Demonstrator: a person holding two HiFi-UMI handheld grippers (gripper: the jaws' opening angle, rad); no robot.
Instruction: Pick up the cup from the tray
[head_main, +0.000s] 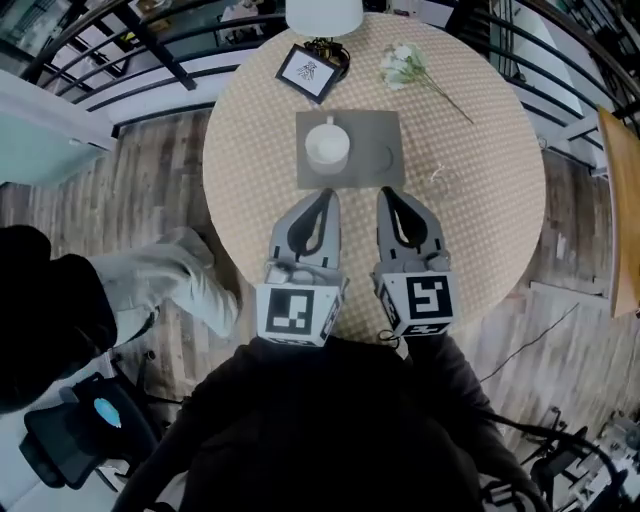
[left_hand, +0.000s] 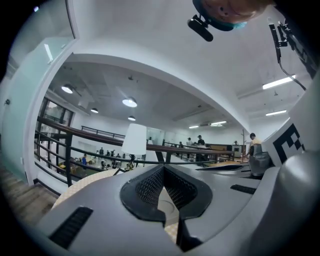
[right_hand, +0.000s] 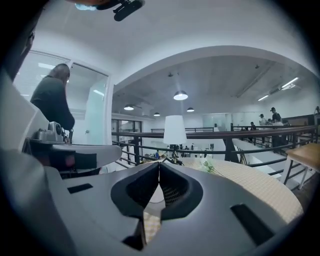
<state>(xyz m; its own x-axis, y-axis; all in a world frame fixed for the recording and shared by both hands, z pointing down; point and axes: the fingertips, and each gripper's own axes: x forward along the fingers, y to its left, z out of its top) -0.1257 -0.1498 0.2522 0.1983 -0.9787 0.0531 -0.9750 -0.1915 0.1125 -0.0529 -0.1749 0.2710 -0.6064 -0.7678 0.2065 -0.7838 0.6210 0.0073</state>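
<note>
Grey jaws are clenched tip to tip on both my left gripper (head_main: 326, 196) and my right gripper (head_main: 386, 194), nothing between them. The white cup (head_main: 327, 145) stands untouched just ahead of the left tips, on the grey tray (head_main: 378, 132) atop the woven table (head_main: 480, 200).

1. The lamp (head_main: 323, 14), at 12 o'clock, has its shade cut off by the top edge.
2. The sign (head_main: 308, 70) bears print too small to read.
3. A faint clear thing (head_main: 440, 180) lies at 3 o'clock of the tray (head_main: 385, 130); I cannot tell what it is.
4. A wooden piece (head_main: 622, 200), at 3 o'clock, is cut off by the edge.
</note>
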